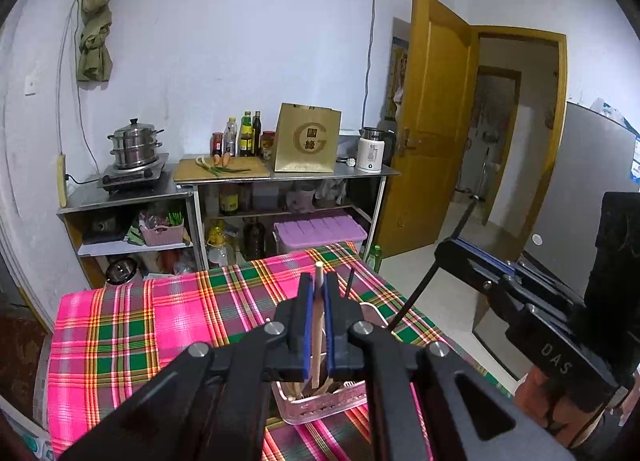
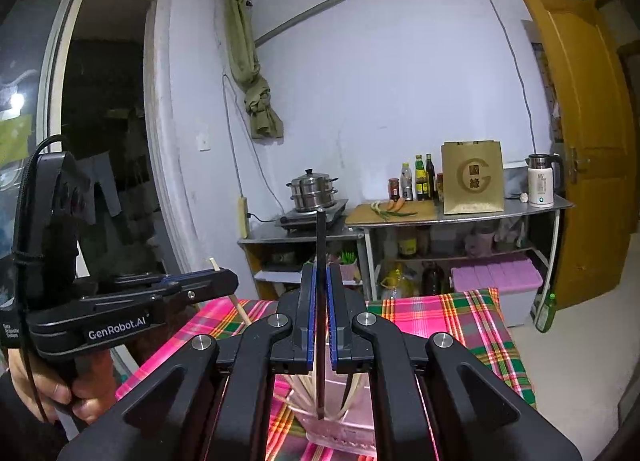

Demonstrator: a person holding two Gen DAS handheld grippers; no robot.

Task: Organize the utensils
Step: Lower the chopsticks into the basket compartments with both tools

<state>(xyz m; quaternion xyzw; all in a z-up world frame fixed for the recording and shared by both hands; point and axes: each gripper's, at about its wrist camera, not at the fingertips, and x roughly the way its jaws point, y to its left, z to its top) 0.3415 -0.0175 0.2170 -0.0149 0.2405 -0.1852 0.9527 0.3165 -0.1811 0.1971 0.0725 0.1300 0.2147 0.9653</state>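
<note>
the left gripper (image 1: 318, 301) is clamped on a pale wooden chopstick (image 1: 318, 325), which stands upright between its pads. the right gripper (image 2: 319, 301) is clamped on a black chopstick (image 2: 320, 261), also upright. just below both grippers a clear basket (image 1: 320, 405) of pale sticks sits on the plaid-covered counter (image 1: 120, 325).

The left gripper (image 2: 224, 281), at nine o'clock in the right wrist view, carries "GenRobot.AI". The right gripper (image 1: 452, 245), at four o'clock in the left view, carries "DAS". The paper bag (image 2: 472, 183) shows a big "G".
</note>
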